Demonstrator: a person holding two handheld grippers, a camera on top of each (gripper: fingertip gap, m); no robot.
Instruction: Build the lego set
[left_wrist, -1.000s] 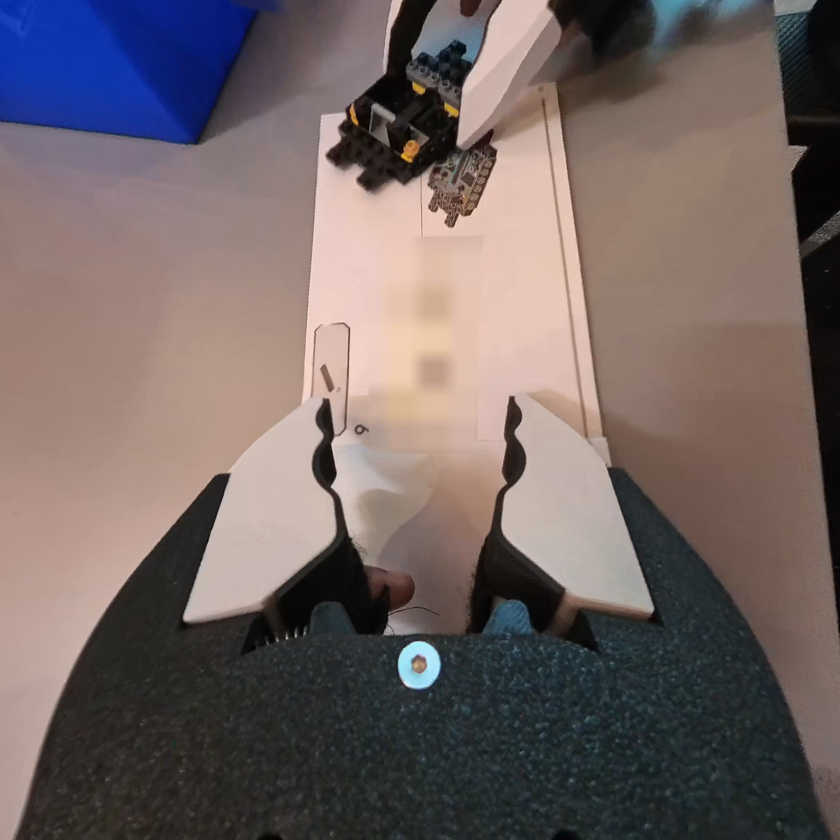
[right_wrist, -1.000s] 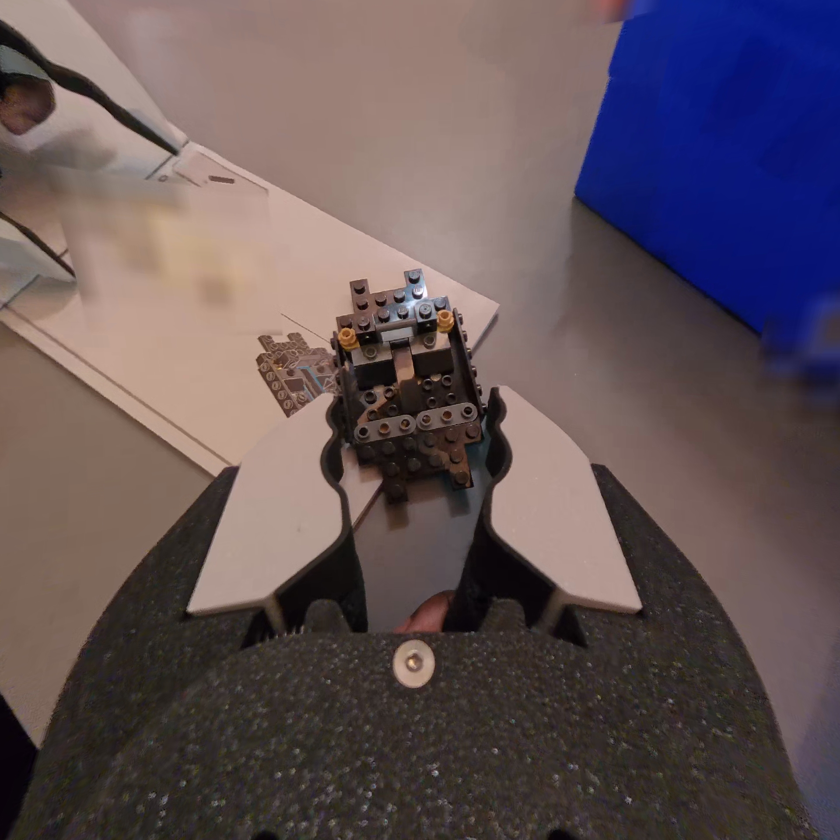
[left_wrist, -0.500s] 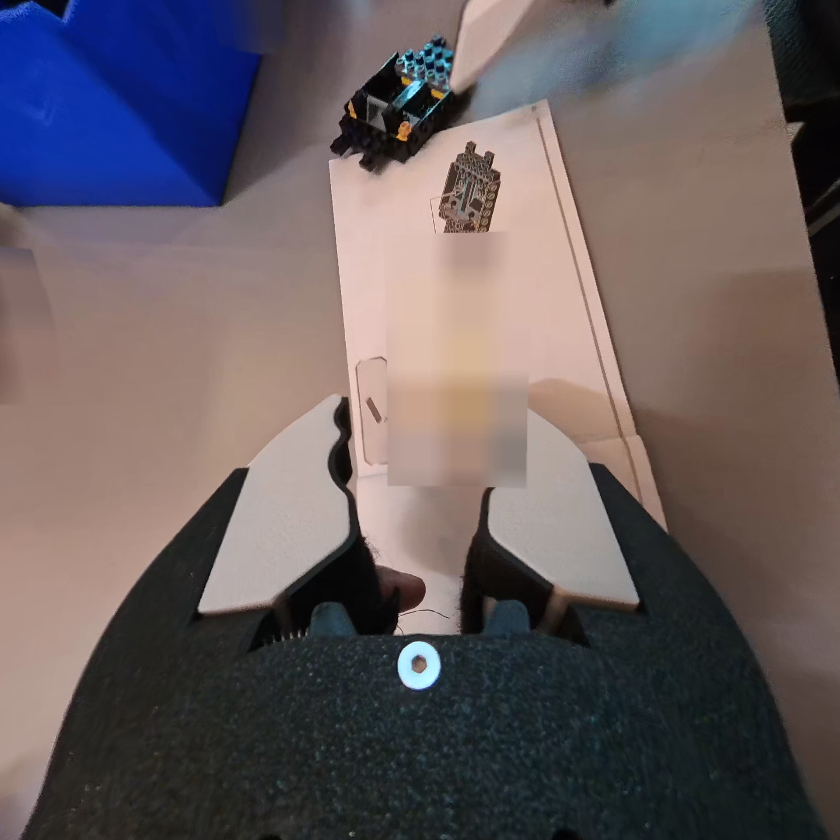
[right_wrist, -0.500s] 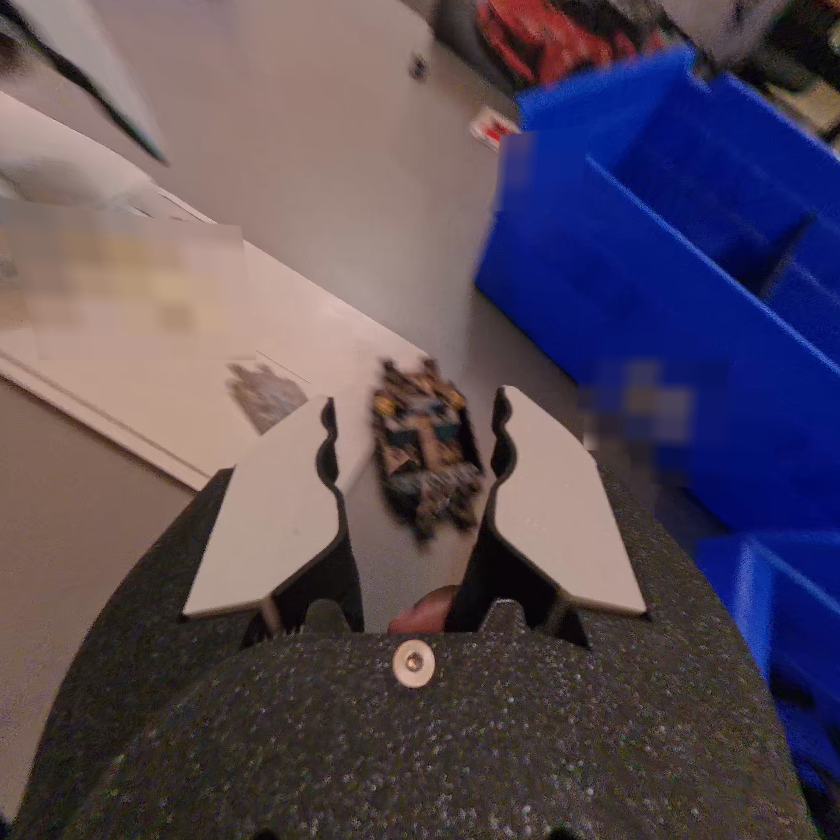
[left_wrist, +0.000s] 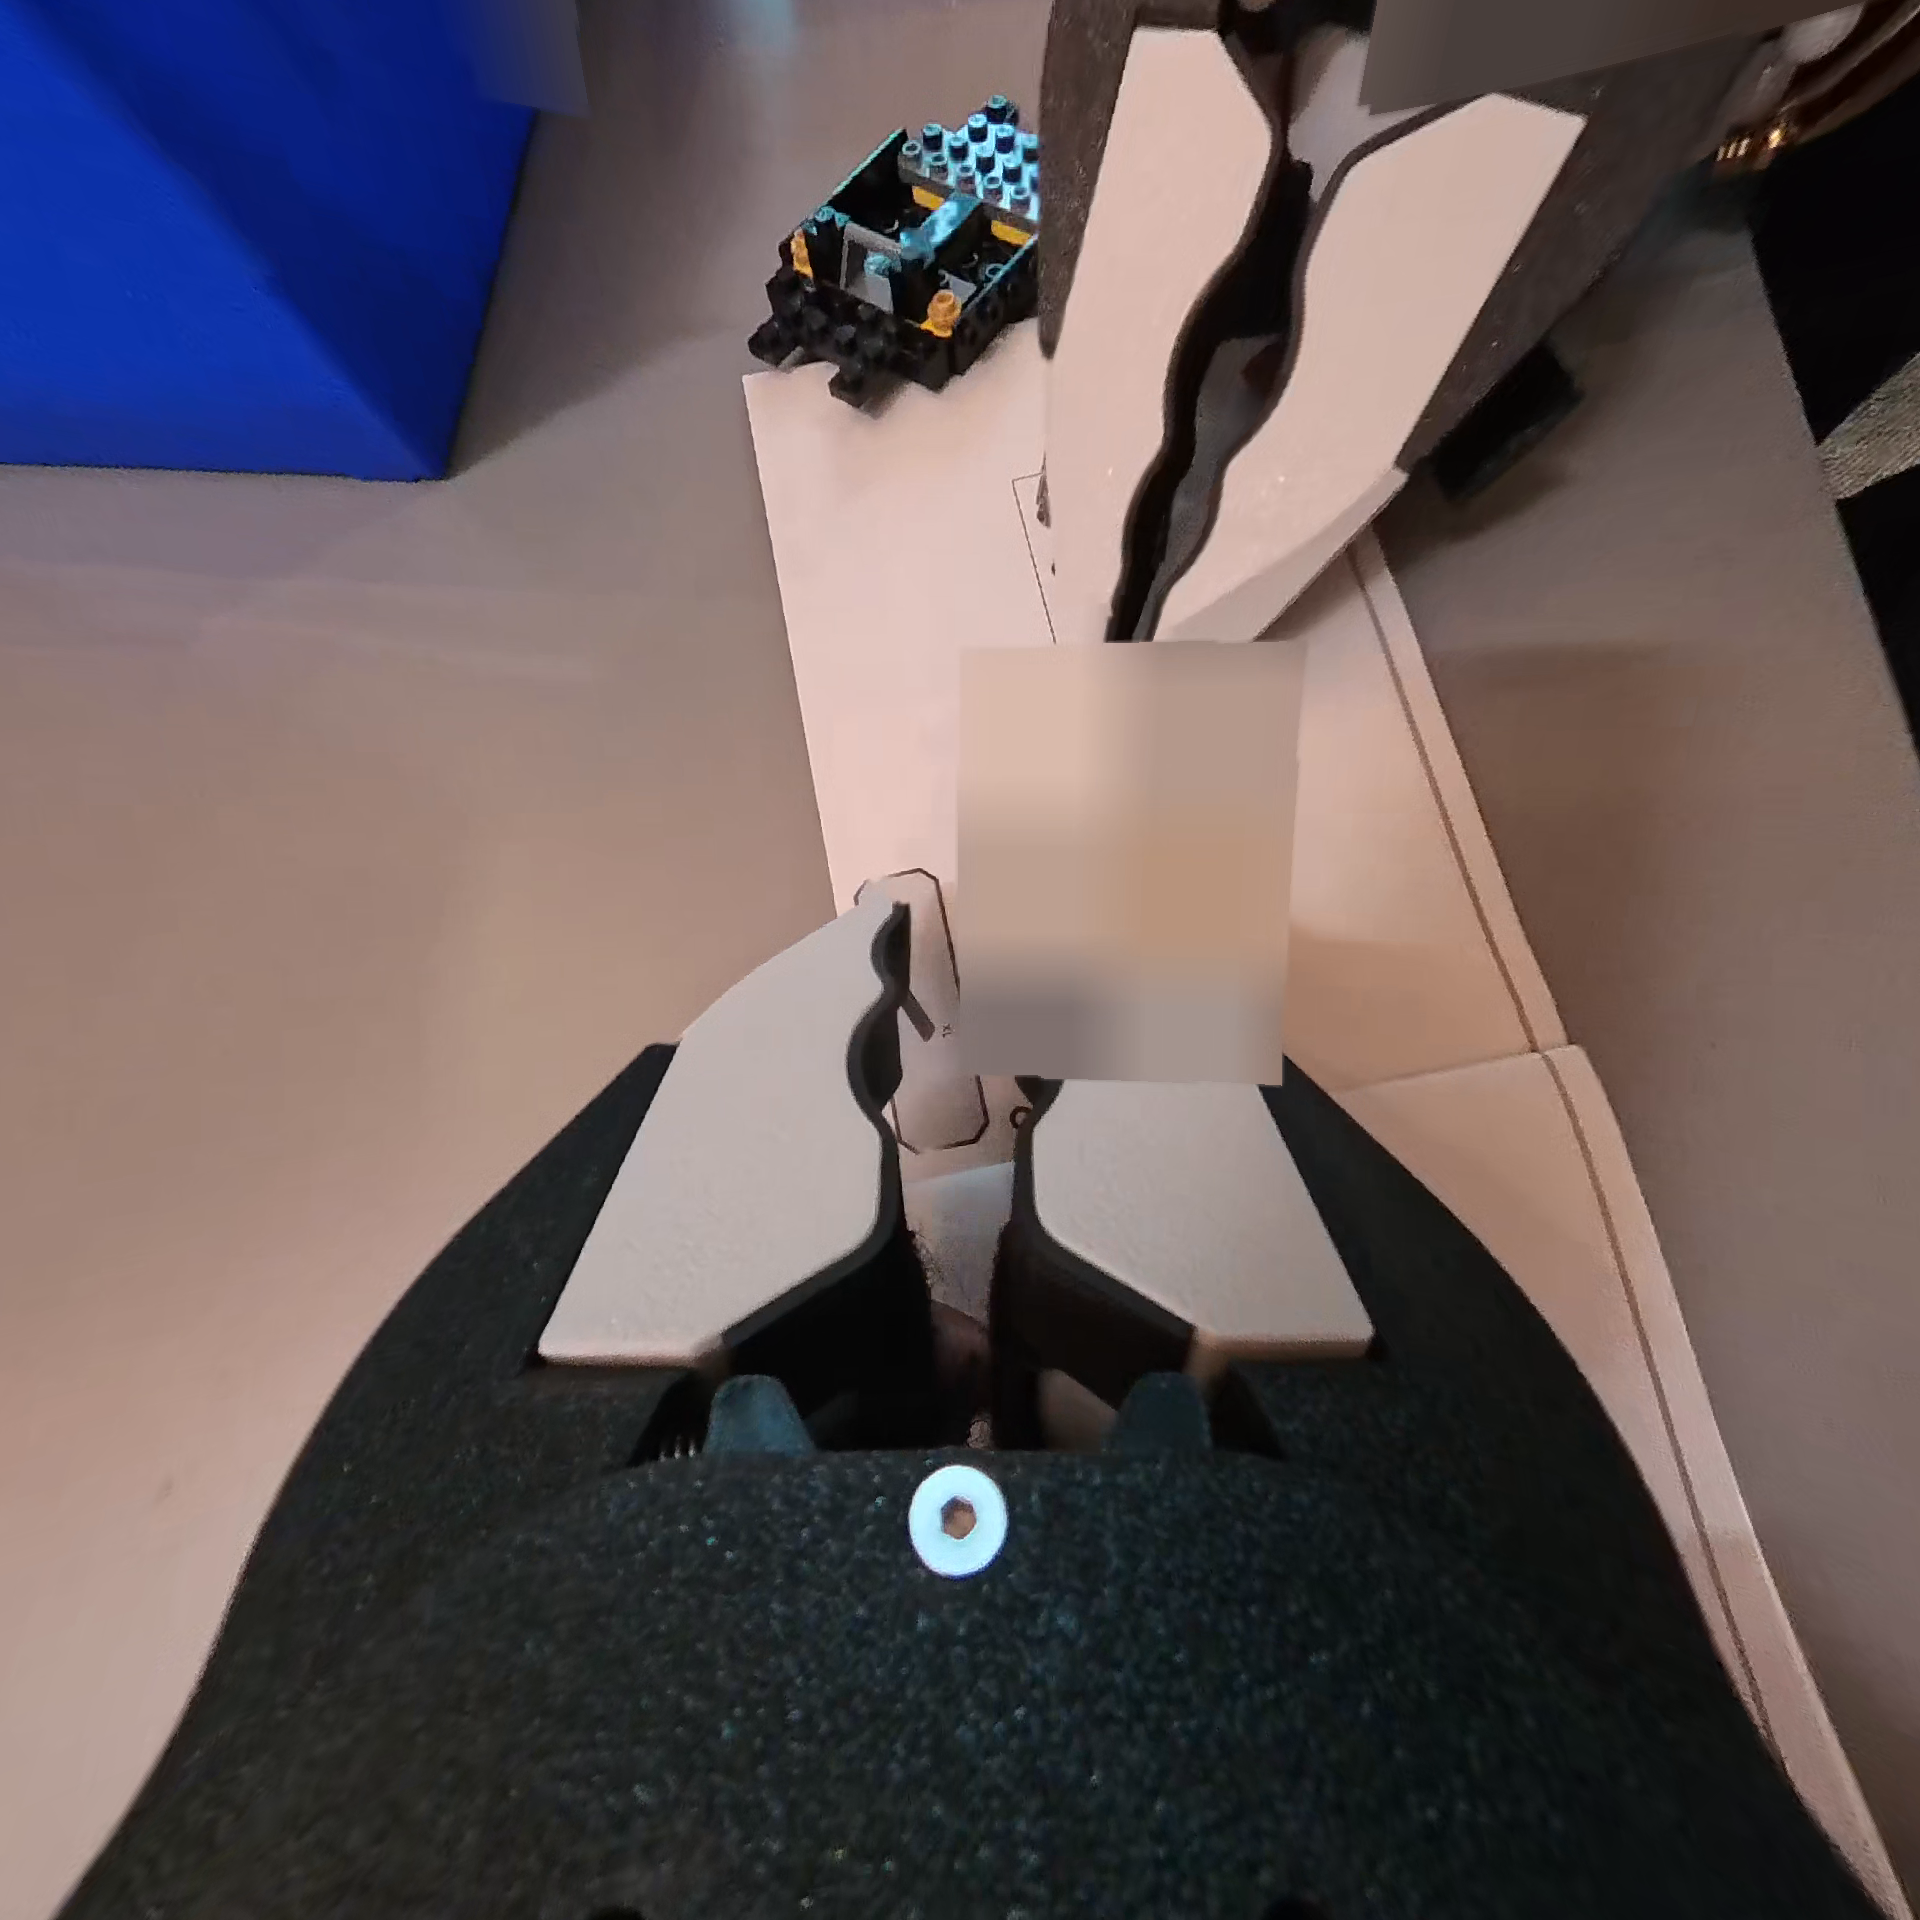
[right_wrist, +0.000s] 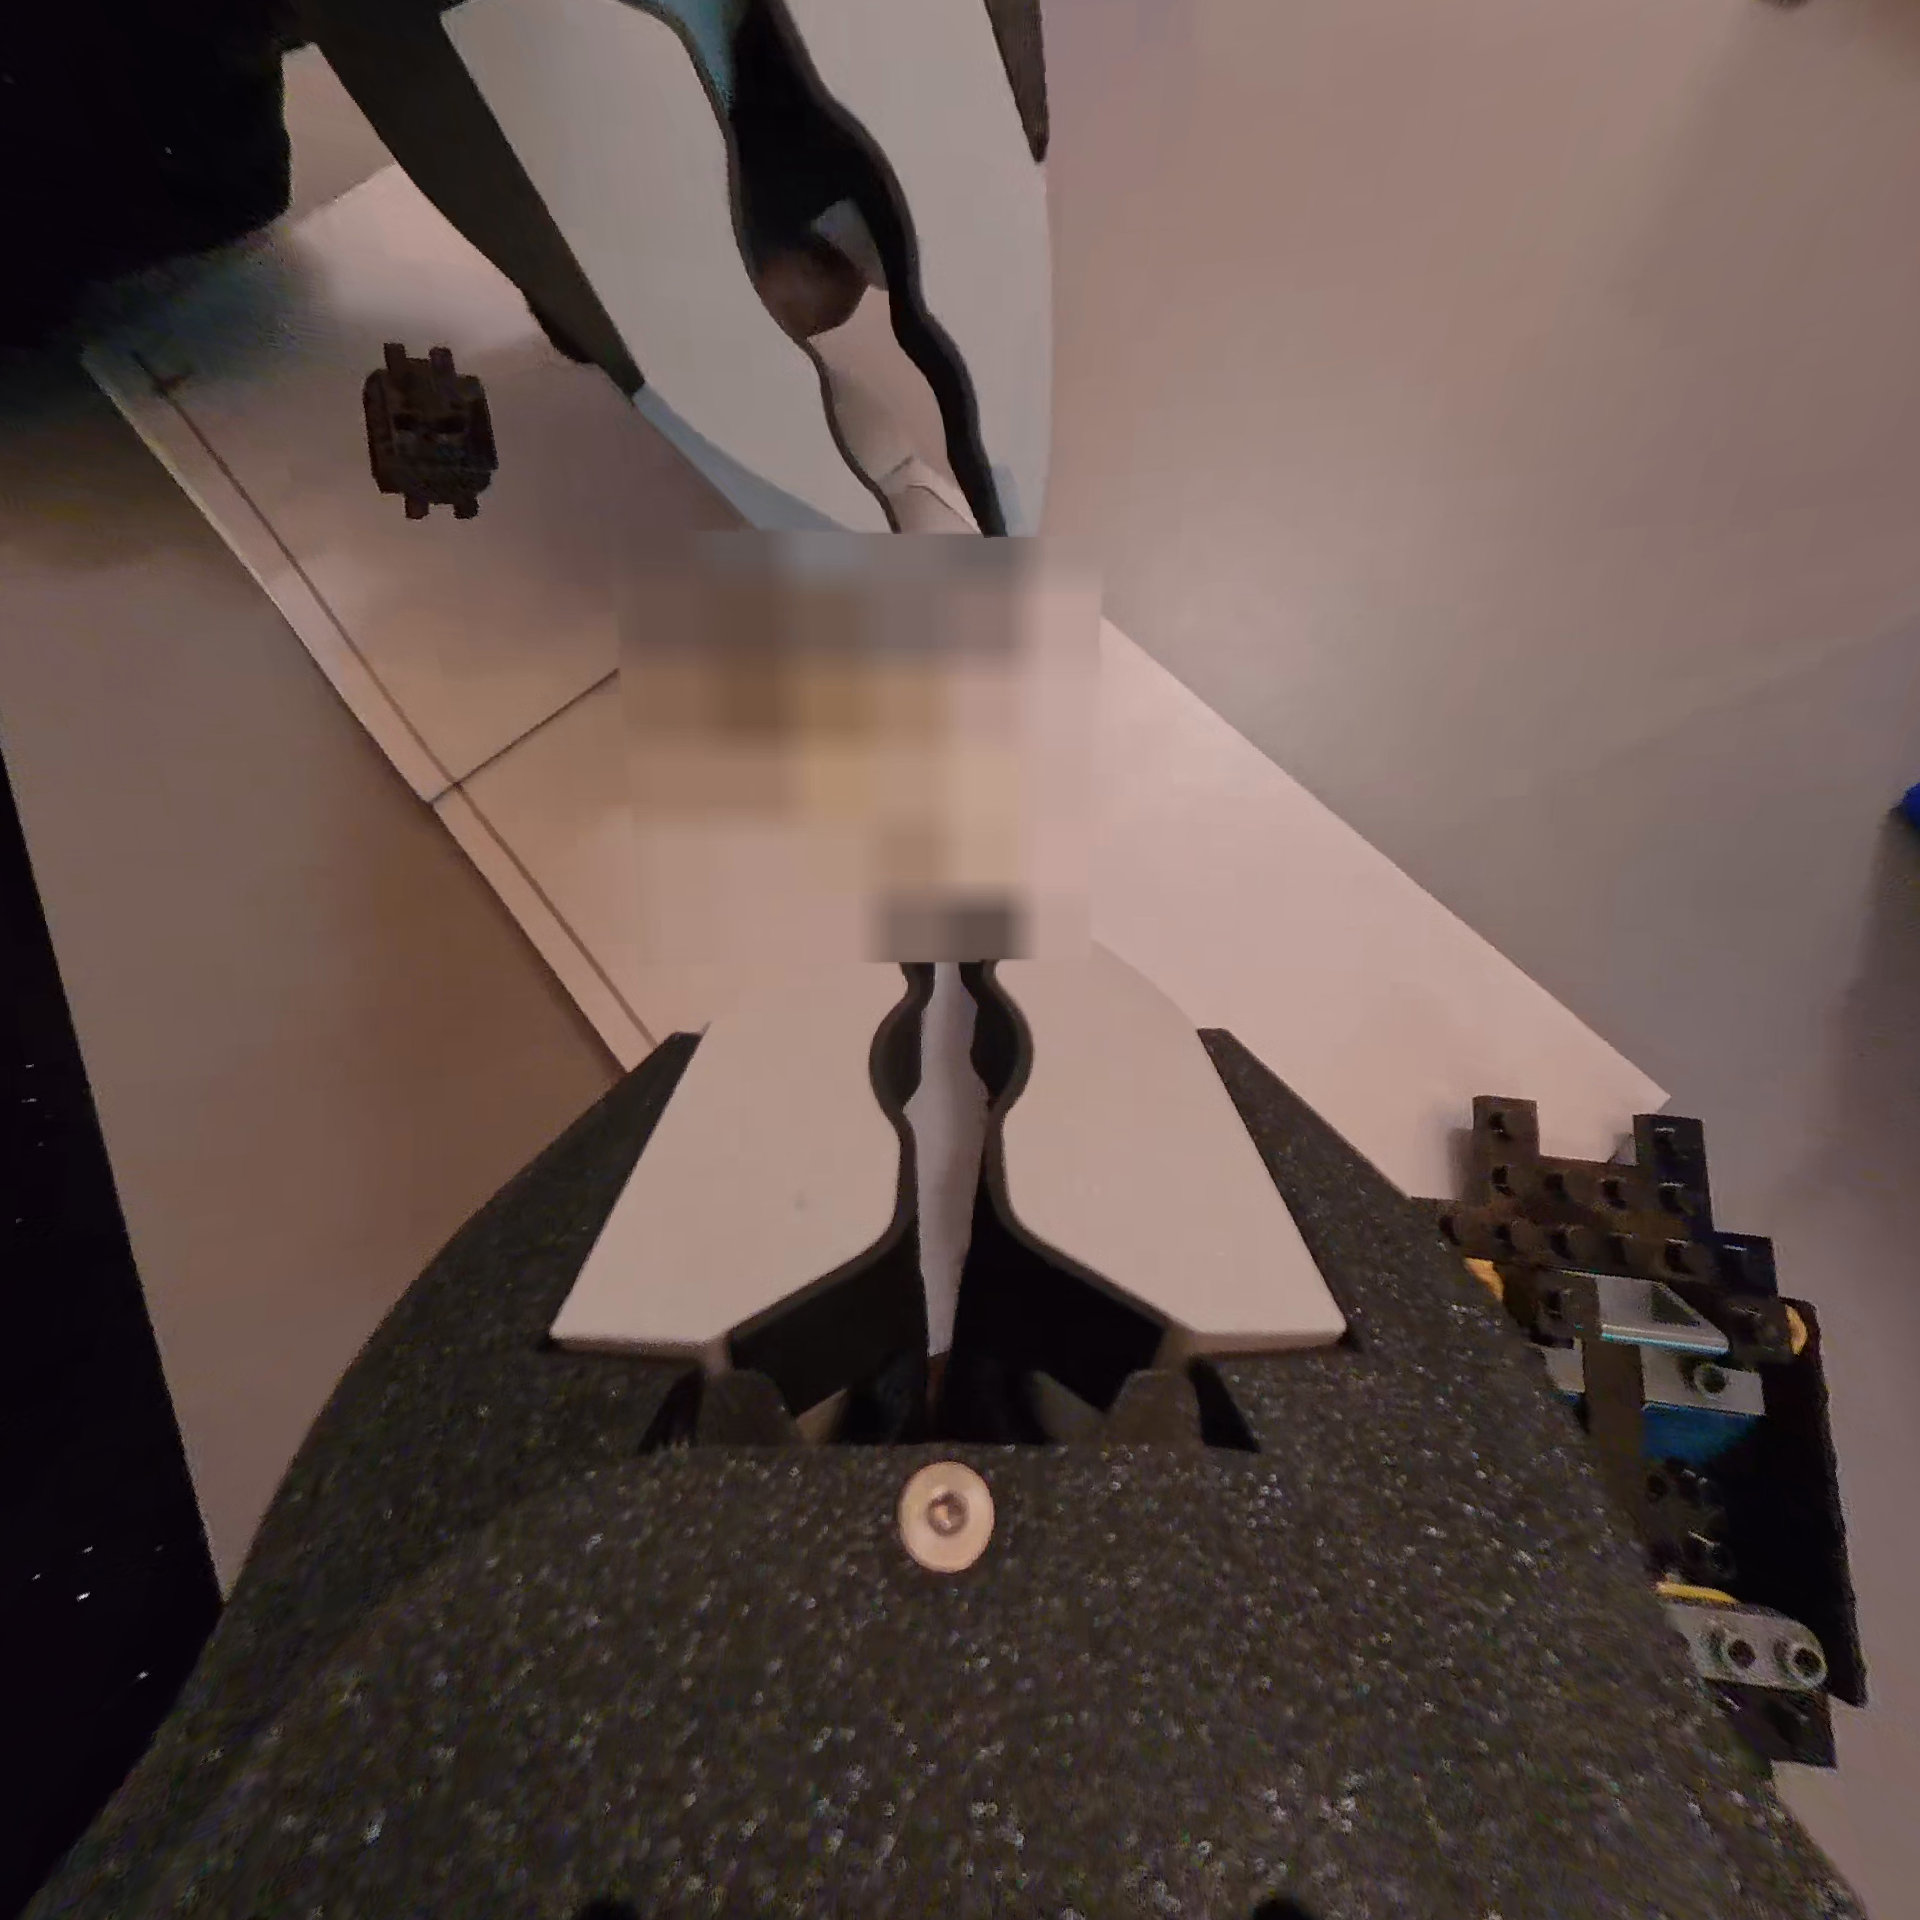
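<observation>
The black Lego model (left_wrist: 904, 281) with yellow and grey parts stands on the table at the far corner of the white instruction booklet (left_wrist: 894, 623). In the right wrist view the model (right_wrist: 1662, 1403) sits just right of my right gripper (right_wrist: 948, 987). That gripper is shut with only a slit between its fingers. In the left wrist view its tips (left_wrist: 1138, 623) rest on the booklet. My left gripper (left_wrist: 940, 1039) is closed on a lifted page corner at the booklet's near end. A mosaic patch hides its right fingertip. It also shows in the right wrist view (right_wrist: 930, 499).
A blue bin (left_wrist: 208, 208) stands at the far left of the beige table (left_wrist: 364, 831). The table's edge runs along a dark drop at the right (left_wrist: 1870, 312). A printed picture of the model (right_wrist: 426, 436) is on the booklet page. There is about 6 cm between the tips of the two grippers.
My right gripper let go of the model, left it beside the booklet, swung onto the page and closed. My left gripper narrowed from open to closed on the page corner.
</observation>
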